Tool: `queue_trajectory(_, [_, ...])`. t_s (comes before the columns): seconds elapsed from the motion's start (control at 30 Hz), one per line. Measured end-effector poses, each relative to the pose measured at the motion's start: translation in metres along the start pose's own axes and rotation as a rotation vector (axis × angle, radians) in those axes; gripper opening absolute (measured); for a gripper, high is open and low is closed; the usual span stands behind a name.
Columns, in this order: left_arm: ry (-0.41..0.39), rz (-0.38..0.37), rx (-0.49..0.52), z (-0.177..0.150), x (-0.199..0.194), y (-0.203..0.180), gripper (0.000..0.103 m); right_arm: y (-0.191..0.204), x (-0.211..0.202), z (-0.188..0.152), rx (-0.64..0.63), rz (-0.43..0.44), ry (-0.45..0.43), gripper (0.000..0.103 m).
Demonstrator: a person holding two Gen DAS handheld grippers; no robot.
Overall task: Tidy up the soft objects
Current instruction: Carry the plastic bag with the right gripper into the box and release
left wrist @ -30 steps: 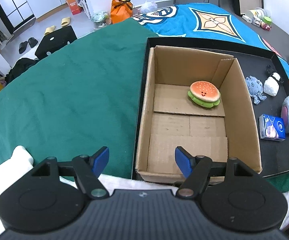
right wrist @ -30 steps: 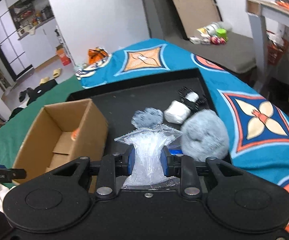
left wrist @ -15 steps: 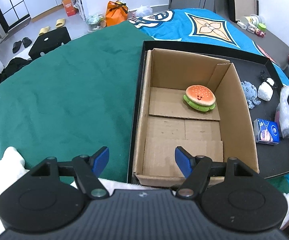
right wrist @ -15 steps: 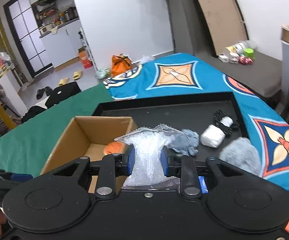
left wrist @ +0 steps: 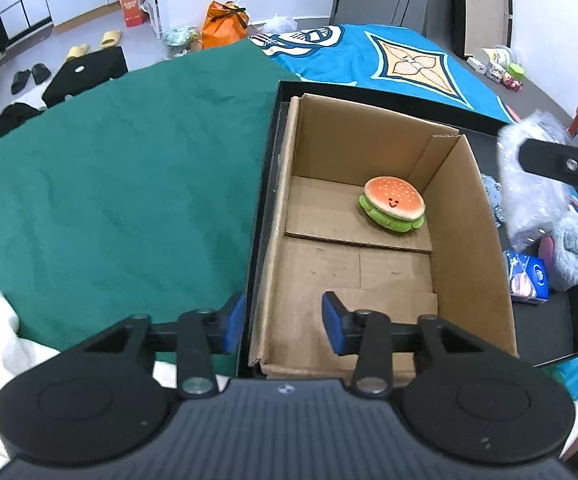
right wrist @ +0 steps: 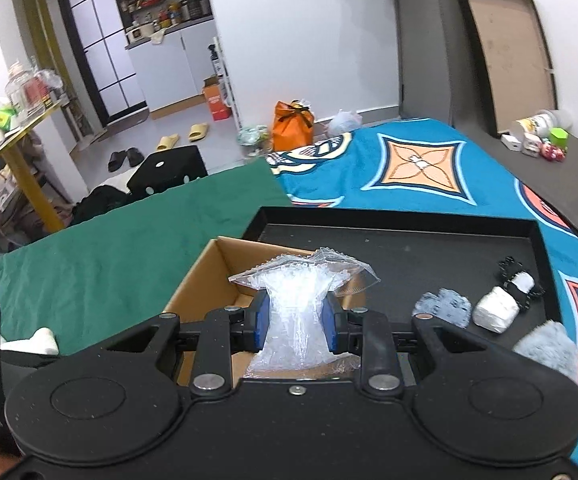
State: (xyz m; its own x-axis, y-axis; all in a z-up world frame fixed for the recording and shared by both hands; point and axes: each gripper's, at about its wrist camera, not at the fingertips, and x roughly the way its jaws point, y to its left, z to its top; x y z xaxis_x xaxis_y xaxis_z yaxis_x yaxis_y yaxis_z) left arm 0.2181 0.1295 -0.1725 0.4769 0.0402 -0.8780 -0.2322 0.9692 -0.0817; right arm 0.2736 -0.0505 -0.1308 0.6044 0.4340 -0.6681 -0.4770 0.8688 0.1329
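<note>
one soft toy, a burger plush (left wrist: 392,209), sits in the cardboard box (left wrist: 469,236); a clear plastic bag (right wrist: 297,320), pinched in the right gripper (right wrist: 296,328), hangs over the box rim. left gripper (left wrist: 283,324), jaws just narrowed on nothing, waits at six o'clock. three soft items (right wrist: 493,314) remain on the black tray (right wrist: 409,220), at three o'clock.

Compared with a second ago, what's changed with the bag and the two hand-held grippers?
The right hand-held gripper has carried the clear plastic bag from over the tray's toys to the cardboard box, still clamped on it. The left hand-held gripper has just been closing its jaws, with the box's near left wall between them, pads not yet pressing. The burger plush stays put in the box.
</note>
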Motion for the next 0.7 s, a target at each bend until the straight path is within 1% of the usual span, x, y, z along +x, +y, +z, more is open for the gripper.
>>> queue_trajectory(0.03, [0.000, -0.004, -0.004, -0.001, 0.001, 0.001, 0.034, 0.003, 0.001, 0.001, -0.006, 0.003, 0.001, 0.027])
queue_trajectory(0.1, [0.007, -0.005, -0.016, -0.001, 0.004, 0.004, 0.024, 0.009, 0.005, 0.004, -0.017, 0.006, 0.003, 0.027])
queue_trajectory(0.23, [0.008, -0.018, -0.055, -0.001, 0.003, 0.013, 0.012, 0.021, 0.010, 0.007, -0.036, 0.012, 0.003, 0.027])
queue_trajectory(0.4, [0.003, -0.043, -0.054, -0.004, 0.003, 0.016, 0.011, 0.035, 0.014, 0.012, -0.049, 0.028, -0.003, 0.028])
queue_trajectory(0.47, [0.003, -0.046, -0.053, -0.005, 0.002, 0.017, 0.011, 0.038, 0.014, 0.016, -0.042, 0.038, -0.011, 0.035])
queue_trajectory(0.53, [0.009, -0.044, -0.049, -0.005, 0.003, 0.016, 0.011, 0.040, 0.014, 0.018, -0.026, 0.037, -0.006, 0.074])
queue_trajectory(0.57, [0.014, -0.041, -0.046, -0.005, 0.003, 0.017, 0.011, 0.041, 0.012, 0.018, -0.027, 0.032, -0.011, 0.078])
queue_trajectory(0.63, [0.024, -0.035, -0.043, -0.004, 0.004, 0.016, 0.011, 0.040, 0.010, 0.016, -0.041, 0.014, -0.021, 0.078])
queue_trajectory(0.7, [0.029, -0.031, -0.042, -0.004, 0.004, 0.016, 0.012, 0.034, 0.010, 0.013, -0.033, 0.002, 0.001, 0.078])
